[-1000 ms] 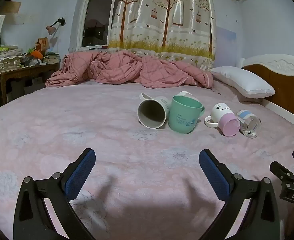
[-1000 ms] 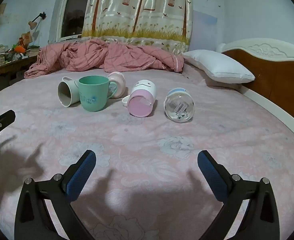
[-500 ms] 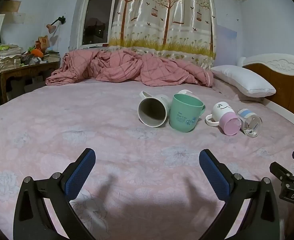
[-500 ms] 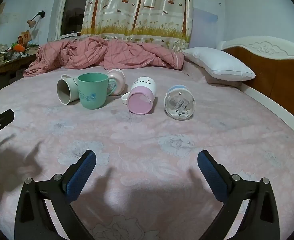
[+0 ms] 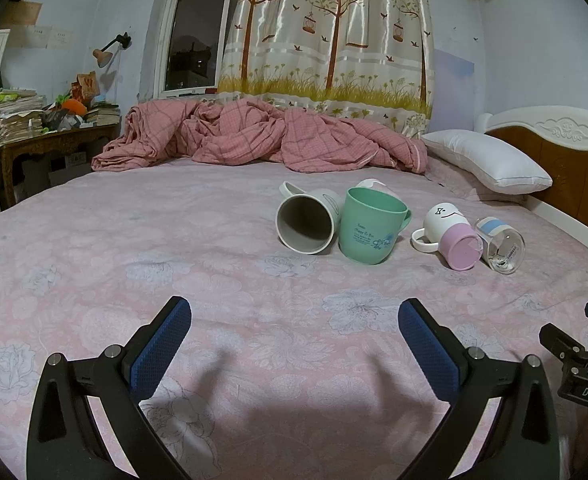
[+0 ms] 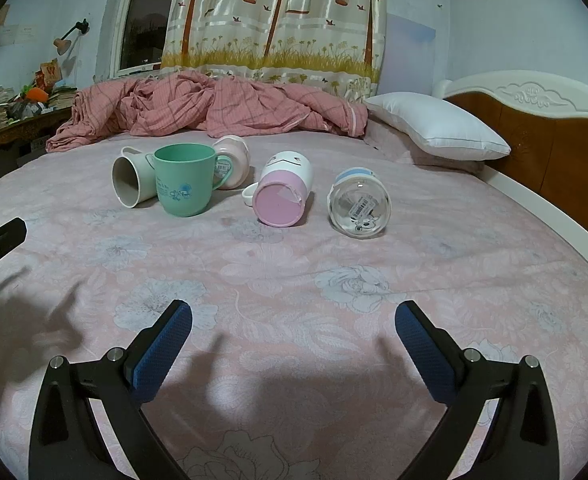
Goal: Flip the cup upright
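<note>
- Approach step, by my judgement: both the left tongs [image 5: 294, 322] and the right tongs [image 6: 293, 322] hang wide open and empty over the bed's [image 6: 278, 280] near edge, well apart from the cups.
- Five cups sit mid-bed: the green cup [image 6: 185, 184] upright; the white mug [image 6: 128, 182], pale pink cup [image 6: 234, 156], pink-bottomed mug [image 6: 284, 194] and glass cup [image 6: 359, 204] lying down.
- Next move calls for reaching forward and closing on one toppled cup's wall.

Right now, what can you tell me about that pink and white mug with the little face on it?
The pink and white mug lies on its side on the bedsheet, its pink base, with a chipped-looking edge, facing the cameras. The white upper half carries a drawn face; a white handle rests low against the sheet. It looks ceramic. Neither gripper touches it.
</note>
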A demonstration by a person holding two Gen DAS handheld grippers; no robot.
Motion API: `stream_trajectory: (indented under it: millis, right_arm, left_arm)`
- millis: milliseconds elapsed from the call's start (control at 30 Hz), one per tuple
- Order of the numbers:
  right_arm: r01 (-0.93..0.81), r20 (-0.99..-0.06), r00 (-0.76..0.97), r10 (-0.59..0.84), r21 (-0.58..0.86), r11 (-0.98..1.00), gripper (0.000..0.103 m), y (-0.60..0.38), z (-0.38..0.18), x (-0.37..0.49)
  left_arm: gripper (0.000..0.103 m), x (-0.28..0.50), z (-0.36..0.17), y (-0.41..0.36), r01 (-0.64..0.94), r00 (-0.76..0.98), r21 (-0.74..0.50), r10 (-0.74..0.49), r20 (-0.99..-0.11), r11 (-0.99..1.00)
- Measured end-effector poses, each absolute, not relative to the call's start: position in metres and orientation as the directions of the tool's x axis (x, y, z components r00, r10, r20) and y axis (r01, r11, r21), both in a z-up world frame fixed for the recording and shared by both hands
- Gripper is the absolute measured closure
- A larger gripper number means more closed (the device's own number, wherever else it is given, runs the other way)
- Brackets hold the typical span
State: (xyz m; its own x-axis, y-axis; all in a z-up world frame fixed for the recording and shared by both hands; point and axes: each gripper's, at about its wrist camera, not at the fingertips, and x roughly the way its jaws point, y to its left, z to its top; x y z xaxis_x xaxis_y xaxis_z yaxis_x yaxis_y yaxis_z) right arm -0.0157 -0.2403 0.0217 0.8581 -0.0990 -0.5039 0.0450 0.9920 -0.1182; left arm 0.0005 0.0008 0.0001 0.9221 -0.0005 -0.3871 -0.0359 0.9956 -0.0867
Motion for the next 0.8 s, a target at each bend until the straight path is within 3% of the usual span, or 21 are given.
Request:
stream_trajectory:
  millis: [800]
  right_arm:
    - [0.046, -0.506, 0.857, -0.1, -0.118, 0.992, 0.0, -0.2422, 0.0173, -0.0136]
  left_arm:
    - [0.0, 0.0004, 0.0002, 0.0003, -0.036, 0.921, -0.087, 0.0, -0.39, 0.996]
